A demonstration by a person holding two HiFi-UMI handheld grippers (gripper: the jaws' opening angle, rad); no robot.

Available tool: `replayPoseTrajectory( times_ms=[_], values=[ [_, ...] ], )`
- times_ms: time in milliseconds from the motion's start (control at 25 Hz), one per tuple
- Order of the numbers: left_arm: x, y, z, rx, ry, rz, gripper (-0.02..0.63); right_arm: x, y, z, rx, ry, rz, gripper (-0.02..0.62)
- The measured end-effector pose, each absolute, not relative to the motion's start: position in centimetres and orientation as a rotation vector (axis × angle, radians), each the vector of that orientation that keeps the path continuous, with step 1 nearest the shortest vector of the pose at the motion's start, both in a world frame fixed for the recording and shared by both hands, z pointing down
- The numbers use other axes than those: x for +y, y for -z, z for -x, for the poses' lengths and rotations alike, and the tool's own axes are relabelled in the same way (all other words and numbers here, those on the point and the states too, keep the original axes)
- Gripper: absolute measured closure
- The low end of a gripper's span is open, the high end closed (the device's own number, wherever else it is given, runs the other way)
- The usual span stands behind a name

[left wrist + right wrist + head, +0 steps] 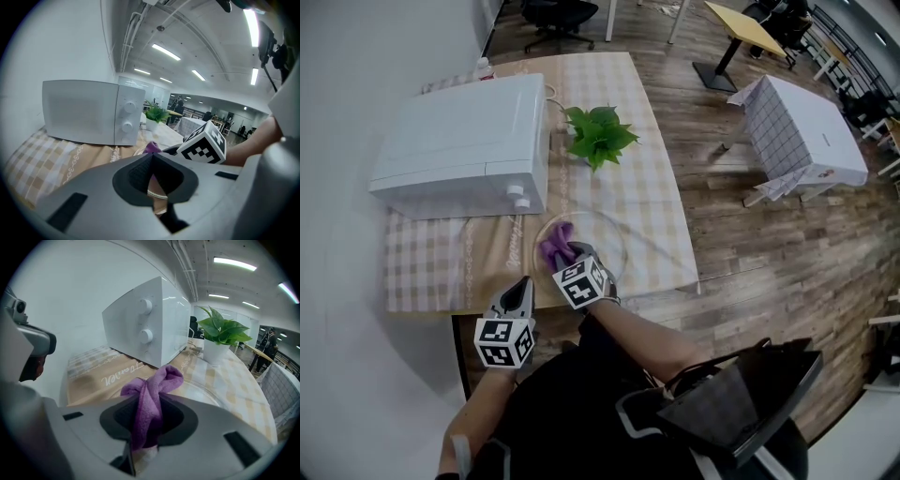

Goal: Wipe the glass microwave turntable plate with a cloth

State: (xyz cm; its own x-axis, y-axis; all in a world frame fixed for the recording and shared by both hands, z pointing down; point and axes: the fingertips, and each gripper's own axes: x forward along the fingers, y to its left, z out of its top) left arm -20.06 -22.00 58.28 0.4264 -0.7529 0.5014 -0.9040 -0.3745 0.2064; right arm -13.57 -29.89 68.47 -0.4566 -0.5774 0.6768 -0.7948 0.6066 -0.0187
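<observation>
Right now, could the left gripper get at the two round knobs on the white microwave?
Probably yes: only bare checked tablecloth lies between the left gripper, jaws shut and empty, and the knobs. The right gripper, holding a purple cloth, sits aside over the round glass plate.

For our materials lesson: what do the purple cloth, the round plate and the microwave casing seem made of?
Purple cloth: soft, fuzzy fabric, likely microfibre; it folds and bunches.
Turntable plate: clear glossy glass, apparently; the checked tablecloth shows through.
Microwave casing: smooth white, painted metal or plastic; cannot tell which.
</observation>
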Motion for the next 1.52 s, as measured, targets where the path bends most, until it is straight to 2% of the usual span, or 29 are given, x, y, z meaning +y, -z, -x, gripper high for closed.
replayPoseTrajectory(
  times_ms=[1520],
  values=[
    [-23.3,-57.3,10.2,-1.115,-0.416,-2.422,0.601,-28.1,-68.4,-2.9,-1.924,-0.521,-1.35,0.497]
  ],
)
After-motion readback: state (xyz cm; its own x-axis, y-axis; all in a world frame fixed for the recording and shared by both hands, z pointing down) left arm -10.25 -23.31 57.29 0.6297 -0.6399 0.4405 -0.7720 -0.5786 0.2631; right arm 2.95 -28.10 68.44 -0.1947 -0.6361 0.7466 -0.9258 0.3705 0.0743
